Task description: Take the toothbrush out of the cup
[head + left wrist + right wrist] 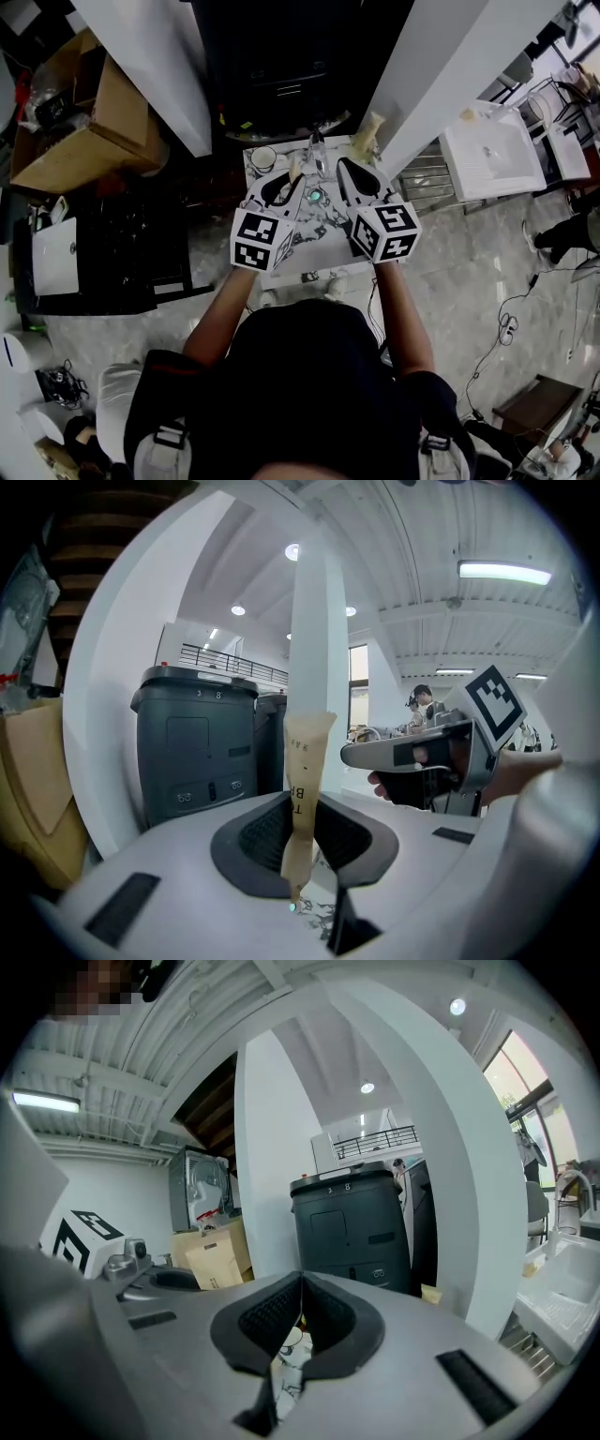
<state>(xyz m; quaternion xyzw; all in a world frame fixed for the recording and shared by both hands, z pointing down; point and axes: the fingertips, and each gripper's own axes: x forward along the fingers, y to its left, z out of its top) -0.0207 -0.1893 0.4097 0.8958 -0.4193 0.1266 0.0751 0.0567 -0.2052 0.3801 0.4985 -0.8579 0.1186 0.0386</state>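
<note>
A toothbrush in a tan paper sleeve (307, 761) stands upright between the jaws of my left gripper (302, 803), which is shut on its lower part. The long white top of it rises out past the jaws. In the head view the left gripper (292, 176) holds that sleeve (294, 166) above a small marble-patterned table (319, 246). A white cup (263, 157) sits on the table's far left corner, apart from both grippers. My right gripper (345, 167) hovers beside the left one, and its jaws (300, 1290) are shut with nothing between them.
A dark grey bin (354, 1227) stands behind the table between white pillars (155, 66). Cardboard boxes (89, 122) lie to the left and a white sink unit (492, 150) to the right. A clear glass (319, 153) and a beige packet (368, 133) are at the table's far edge.
</note>
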